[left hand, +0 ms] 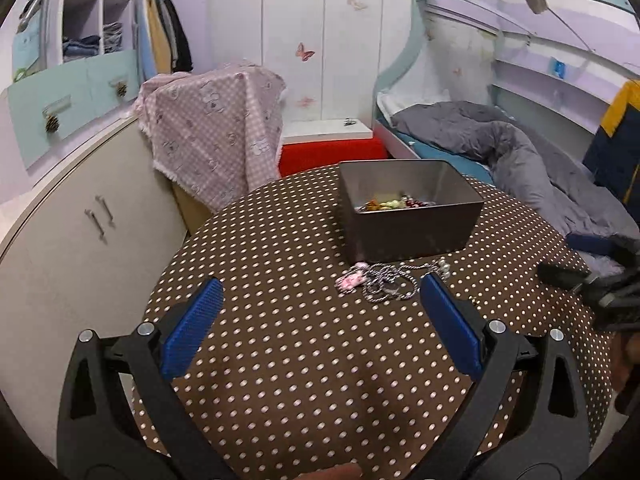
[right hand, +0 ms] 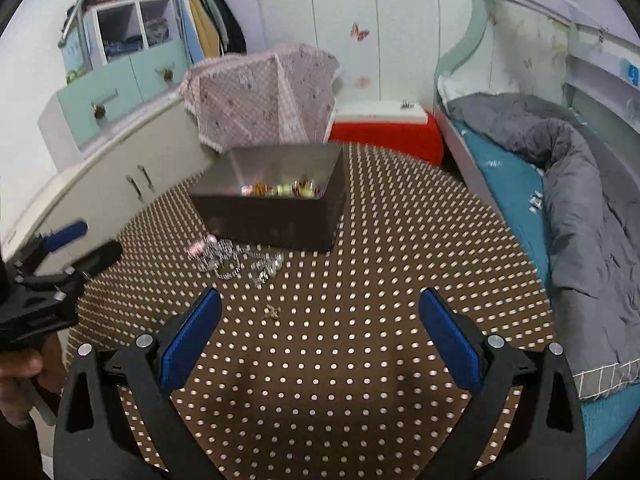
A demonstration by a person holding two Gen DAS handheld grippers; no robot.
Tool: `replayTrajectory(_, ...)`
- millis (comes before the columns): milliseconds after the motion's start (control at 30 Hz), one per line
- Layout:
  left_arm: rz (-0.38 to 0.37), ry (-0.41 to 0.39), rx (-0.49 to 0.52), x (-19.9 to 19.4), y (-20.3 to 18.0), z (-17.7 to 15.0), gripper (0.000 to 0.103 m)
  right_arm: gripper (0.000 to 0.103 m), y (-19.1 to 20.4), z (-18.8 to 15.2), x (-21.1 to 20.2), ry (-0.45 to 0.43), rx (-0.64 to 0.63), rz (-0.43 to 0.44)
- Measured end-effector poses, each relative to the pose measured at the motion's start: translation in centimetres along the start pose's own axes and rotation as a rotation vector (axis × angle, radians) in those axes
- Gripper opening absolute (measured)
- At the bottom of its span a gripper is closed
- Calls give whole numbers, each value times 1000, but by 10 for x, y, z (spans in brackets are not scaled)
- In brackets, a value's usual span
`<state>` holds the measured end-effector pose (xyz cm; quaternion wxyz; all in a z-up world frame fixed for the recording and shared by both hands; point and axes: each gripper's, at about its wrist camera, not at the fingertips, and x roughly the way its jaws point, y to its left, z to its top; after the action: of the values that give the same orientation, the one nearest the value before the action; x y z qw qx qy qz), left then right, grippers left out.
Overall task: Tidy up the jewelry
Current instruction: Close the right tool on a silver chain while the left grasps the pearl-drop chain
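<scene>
On the round table with the dotted cloth [left hand: 280,360] sits a dark box [left hand: 412,232] with some shiny jewelry already inside. Just in front of the box lies a tangle of chains and beads [left hand: 388,284], with a small pink piece [left hand: 352,280] at its side. Nearer the right gripper lies a tiny gold bit [right hand: 273,311] alone.

Both tools are empty. The left gripper [left hand: 320,320] is spread wide, and the right gripper [right hand: 320,328] is spread wide too. It looks like a picking-up step. Next, one gripper would need to reach the tangle, pinch it gently, and lift it over the box wall.
</scene>
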<state>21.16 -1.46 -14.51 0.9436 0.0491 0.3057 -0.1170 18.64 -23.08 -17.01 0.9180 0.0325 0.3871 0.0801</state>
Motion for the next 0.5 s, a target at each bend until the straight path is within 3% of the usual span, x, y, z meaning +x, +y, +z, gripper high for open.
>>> replayTrajectory(67,-8,4,-13,4,-4,1,97,78,2,-5,15,37,-19,25)
replayTrajectory(300,-4,45,-27,22,-12,-2,96,43,15,-13,52,113,-101,111)
replayTrajectory(433,-8,51,-19,28,-20,2,96,8,23,-11,56,125,-156,157)
replayTrajectory(500,-13,58,-6,31,-27,3,96,7,28,-12,55,124,-184,164)
